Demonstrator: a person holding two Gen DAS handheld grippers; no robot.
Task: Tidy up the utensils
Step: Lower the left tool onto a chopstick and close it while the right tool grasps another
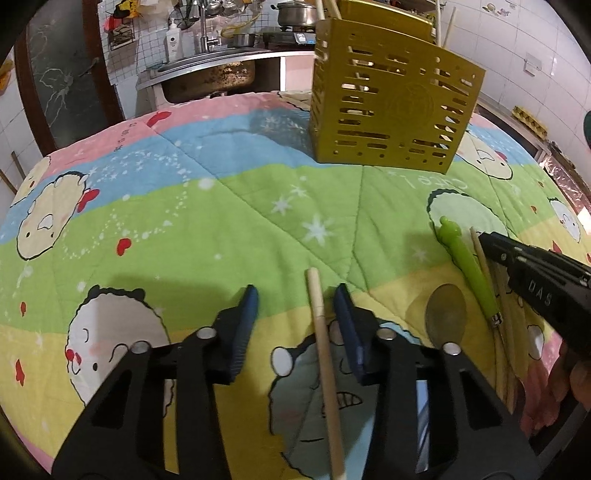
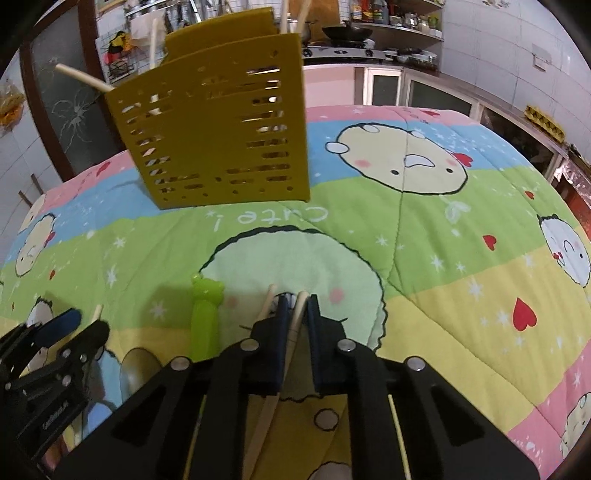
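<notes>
2 hand-held grippers hover low over a quilt [image 1: 221, 206] printed with cartoon faces, stars and red hearts in bands of pink, blue, green and yellow; it covers the whole work surface. The left gripper [image 1: 295, 295] has its blue-padded fingers spread apart, and a pale chopstick [image 1: 325, 354] lies on the cloth between them, nearer the right-hand finger, though I cannot tell whether it touches it. The right gripper [image 2: 295, 301] has its fingers drawn close together around a second chopstick [image 2: 300, 306], which runs up through the narrow gap; a third stick [image 2: 269, 301] lies just outside its left finger.

Between the 2 grippers rest a metal spoon [image 1: 445, 314] and a green-handled utensil [image 1: 467, 266] topped with a little frog-like figure, both flat on the cloth. Well ahead of both grippers stands a yellow slotted utensil holder [image 1: 391, 103], upright on the quilt, with several chopsticks [image 2: 83, 77] already poking out of its top at angles.

Beyond the quilt is a working kitchen: a steel sink [image 1: 207, 74] with a tap and a soap bottle off ahead and to the left, a pot on a stove behind the holder, white tiled walls, a wok [image 2: 347, 33] on a burner, shelves of bottles, and low cabinets along the right wall.
</notes>
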